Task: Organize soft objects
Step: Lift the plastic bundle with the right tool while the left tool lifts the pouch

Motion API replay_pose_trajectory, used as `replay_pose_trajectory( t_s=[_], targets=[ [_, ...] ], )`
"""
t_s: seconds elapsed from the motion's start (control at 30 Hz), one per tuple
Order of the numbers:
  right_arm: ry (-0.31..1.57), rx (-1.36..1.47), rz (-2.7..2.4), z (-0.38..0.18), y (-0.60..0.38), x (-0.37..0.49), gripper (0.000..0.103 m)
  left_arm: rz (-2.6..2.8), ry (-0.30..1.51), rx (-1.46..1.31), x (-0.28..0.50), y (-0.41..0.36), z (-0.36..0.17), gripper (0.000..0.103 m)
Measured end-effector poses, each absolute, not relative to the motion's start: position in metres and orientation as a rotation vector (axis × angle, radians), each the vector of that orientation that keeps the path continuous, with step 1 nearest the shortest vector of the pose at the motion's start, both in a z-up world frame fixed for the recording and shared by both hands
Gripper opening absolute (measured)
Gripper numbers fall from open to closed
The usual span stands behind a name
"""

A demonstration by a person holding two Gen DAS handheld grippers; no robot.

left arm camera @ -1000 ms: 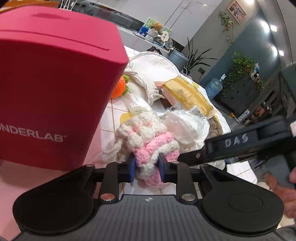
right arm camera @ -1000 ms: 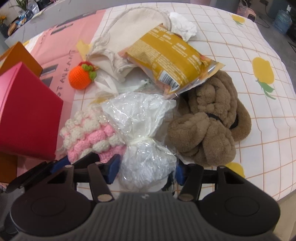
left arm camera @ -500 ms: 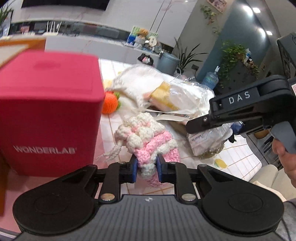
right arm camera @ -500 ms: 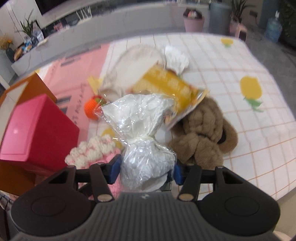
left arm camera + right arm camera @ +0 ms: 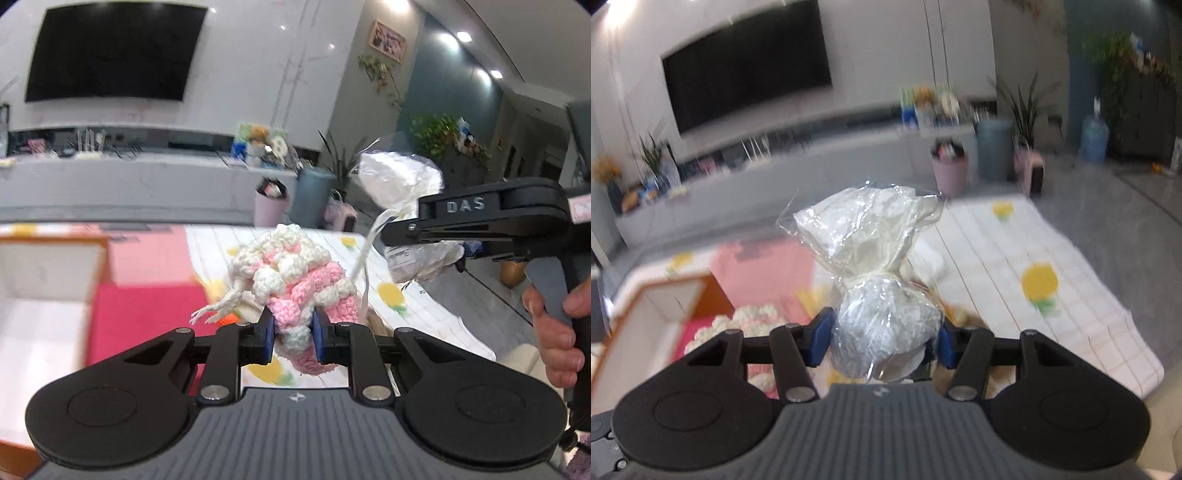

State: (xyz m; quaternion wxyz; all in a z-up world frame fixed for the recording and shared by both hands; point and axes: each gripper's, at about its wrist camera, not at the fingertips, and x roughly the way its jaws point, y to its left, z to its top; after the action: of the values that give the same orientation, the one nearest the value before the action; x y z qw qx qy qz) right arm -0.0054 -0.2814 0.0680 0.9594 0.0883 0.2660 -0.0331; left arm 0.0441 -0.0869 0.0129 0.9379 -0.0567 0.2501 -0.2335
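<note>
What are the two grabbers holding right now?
Left gripper: closed on the pink and white crochet piece.
Right gripper: closed on the clear plastic bag.

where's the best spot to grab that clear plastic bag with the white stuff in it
Take the clear plastic bag by its packed lower bulb, below the tied neck, pads closing from either side as the right gripper does. The crinkled top above the tie is loose film and would likely slip.
</note>
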Motion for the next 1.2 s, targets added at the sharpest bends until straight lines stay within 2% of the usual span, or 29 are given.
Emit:
replay_pose_trajectory(
  t_s=[0.27,0.4,0.57,0.83,1.2],
  targets=[
    [0.379,0.051,0.064,0.135,-0.179,-0.023,0.055,-0.259,0.368,-0.206,0.016,0.010,0.064,0.023],
    [0.340,0.028,0.190,0.150,-0.125,-0.022,0.055,-0.089,0.351,-0.176,0.008,0.052,0.069,0.023],
    [0.363,-0.003,0.367,0.147,-0.062,-0.013,0.055,0.011,0.414,-0.182,0.019,0.091,0.056,0.023],
    [0.535,-0.143,0.437,0.083,0.004,0.023,0.055,0.064,0.520,-0.197,0.041,0.130,0.020,0.023],
    [0.934,-0.152,0.533,-0.030,0.008,0.094,0.056,0.103,0.559,-0.152,0.053,0.126,0.007,0.024]
  ],
)
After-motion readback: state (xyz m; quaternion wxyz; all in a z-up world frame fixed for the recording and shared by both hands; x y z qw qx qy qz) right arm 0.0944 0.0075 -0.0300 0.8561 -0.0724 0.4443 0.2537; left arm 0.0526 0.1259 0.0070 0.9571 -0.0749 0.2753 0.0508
